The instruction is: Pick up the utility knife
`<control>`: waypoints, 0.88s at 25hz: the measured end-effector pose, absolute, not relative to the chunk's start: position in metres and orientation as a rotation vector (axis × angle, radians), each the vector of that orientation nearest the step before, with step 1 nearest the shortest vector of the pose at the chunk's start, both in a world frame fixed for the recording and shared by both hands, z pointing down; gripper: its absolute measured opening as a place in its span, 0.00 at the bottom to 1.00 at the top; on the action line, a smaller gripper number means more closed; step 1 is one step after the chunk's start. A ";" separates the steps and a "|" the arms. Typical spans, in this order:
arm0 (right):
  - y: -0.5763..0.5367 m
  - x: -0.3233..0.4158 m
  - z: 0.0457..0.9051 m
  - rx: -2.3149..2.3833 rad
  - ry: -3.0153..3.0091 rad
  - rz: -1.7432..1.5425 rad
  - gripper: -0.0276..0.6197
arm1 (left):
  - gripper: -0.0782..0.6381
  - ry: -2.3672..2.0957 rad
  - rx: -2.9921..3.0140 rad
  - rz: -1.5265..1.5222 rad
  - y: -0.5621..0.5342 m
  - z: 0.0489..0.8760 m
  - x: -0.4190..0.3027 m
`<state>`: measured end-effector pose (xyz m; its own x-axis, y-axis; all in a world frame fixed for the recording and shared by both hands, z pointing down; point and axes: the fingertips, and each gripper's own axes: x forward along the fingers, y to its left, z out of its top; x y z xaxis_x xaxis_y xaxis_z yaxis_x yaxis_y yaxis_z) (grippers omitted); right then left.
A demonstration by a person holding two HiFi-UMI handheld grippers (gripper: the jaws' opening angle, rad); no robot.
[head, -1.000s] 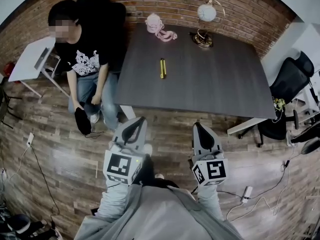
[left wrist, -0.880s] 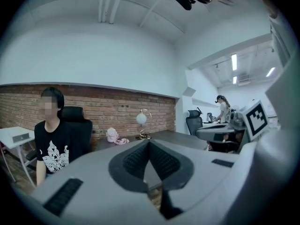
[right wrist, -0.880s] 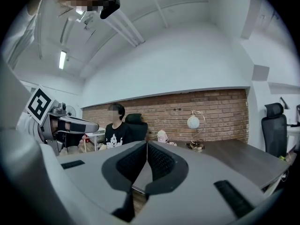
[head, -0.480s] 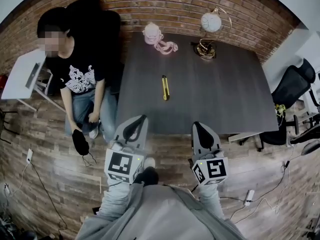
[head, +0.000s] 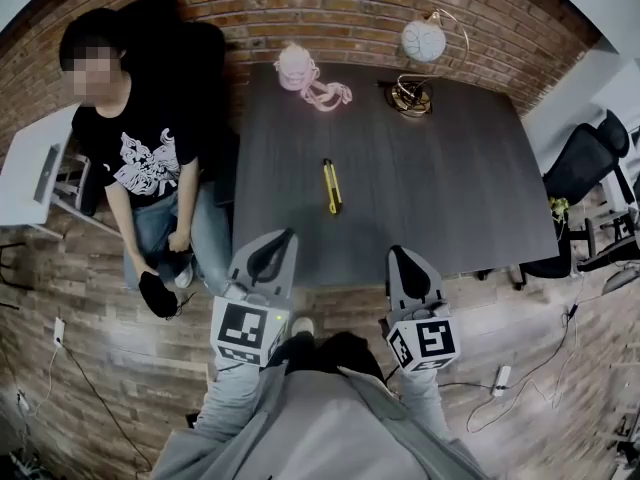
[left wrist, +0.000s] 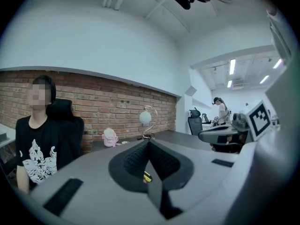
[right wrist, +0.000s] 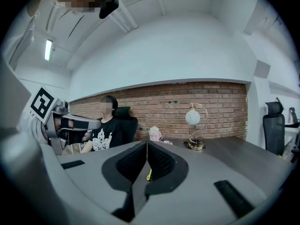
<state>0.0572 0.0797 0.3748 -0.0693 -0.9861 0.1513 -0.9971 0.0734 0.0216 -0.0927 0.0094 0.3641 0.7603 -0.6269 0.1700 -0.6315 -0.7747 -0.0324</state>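
Note:
A yellow and black utility knife (head: 331, 186) lies lengthwise near the middle of the dark table (head: 440, 188). My left gripper (head: 273, 245) hangs over the table's near edge, shut and empty, short of the knife. My right gripper (head: 403, 259) is level with it to the right, also shut with nothing held. In the left gripper view the left gripper (left wrist: 149, 146) has its pads together, and a sliver of the knife (left wrist: 147, 176) shows below them. The right gripper (right wrist: 146, 149) in its own view is likewise closed, the knife (right wrist: 149, 175) peeking under its pads.
A seated person (head: 140, 168) in a black shirt is at the table's left side. A pink object with a cord (head: 300, 72) and a globe lamp (head: 420, 58) stand at the far edge by the brick wall. A black office chair (head: 585, 168) is at the right.
Both grippers have come forward toward the table; their tips now reach its near edge. The knife and table appear closer and lower in the head view. Jaws stayed shut.

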 end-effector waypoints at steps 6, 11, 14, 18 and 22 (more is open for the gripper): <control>0.067 0.066 0.385 2.052 -2.159 0.173 0.08 | 0.13 -0.982 2.897 0.305 -0.005 0.382 -0.076; 0.042 0.078 0.395 2.029 -2.174 0.186 0.08 | 0.13 -0.996 2.881 0.310 -0.028 0.392 -0.064; 0.020 0.090 0.397 2.007 -2.202 0.182 0.08 | 0.13 -1.031 2.867 0.308 -0.048 0.392 -0.053; -0.019 0.110 0.394 1.980 -2.246 0.173 0.08 | 0.13 -1.079 2.880 0.325 -0.081 0.387 -0.035; -0.059 0.132 0.387 1.942 -2.298 0.164 0.08 | 0.13 -1.153 2.850 0.330 -0.117 0.382 -0.018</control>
<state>0.1324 -0.0594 0.3865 -0.1645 -0.9720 0.1678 -0.9860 0.1668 -0.0003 -0.0175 -0.1168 0.3819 0.6991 -0.6818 0.2151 -0.6924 -0.7207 -0.0338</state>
